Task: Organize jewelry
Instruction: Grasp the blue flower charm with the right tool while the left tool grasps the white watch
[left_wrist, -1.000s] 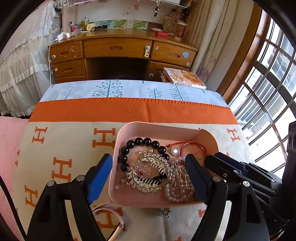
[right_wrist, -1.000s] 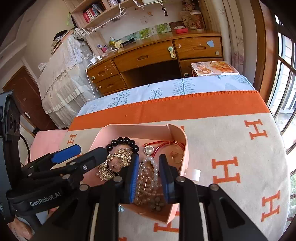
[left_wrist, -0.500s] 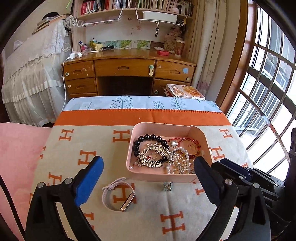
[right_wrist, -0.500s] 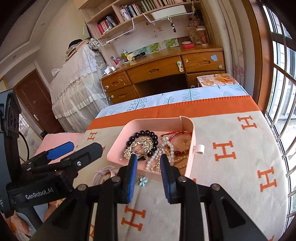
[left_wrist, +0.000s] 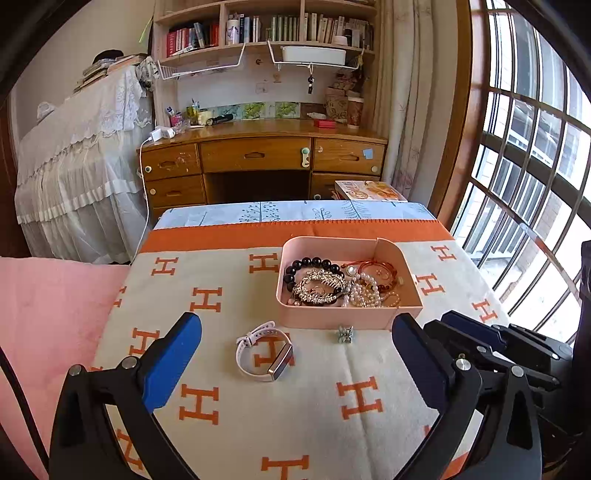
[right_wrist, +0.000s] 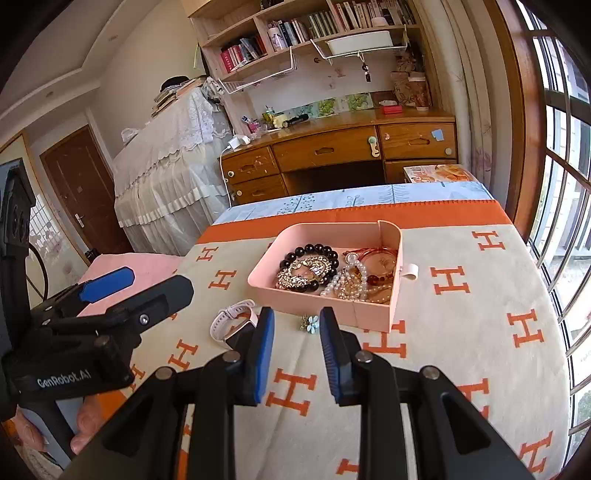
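Note:
A pink tray (left_wrist: 332, 320) (right_wrist: 369, 310) holds a black bead bracelet (left_wrist: 314, 263), a gold hair clip (left_wrist: 319, 286), pearl strands (left_wrist: 364, 293) and red bangles (left_wrist: 380, 267). A white watch (left_wrist: 264, 350) (right_wrist: 231, 319) and a small flower earring (left_wrist: 345, 333) (right_wrist: 310, 323) lie on the blanket in front of the tray. My left gripper (left_wrist: 295, 354) is wide open and empty, held back above the watch. My right gripper (right_wrist: 297, 350) is partly open and empty, just short of the earring.
The cream blanket with orange H marks (left_wrist: 258, 406) covers the bed. A pink cloth (left_wrist: 48, 302) lies at the left. A wooden desk (left_wrist: 258, 158) and shelves stand behind. Barred windows (left_wrist: 535, 184) run along the right.
Both grippers have pulled back and up from the tray. The watch and earring on the blanket have come into view. The right jaws have opened a little.

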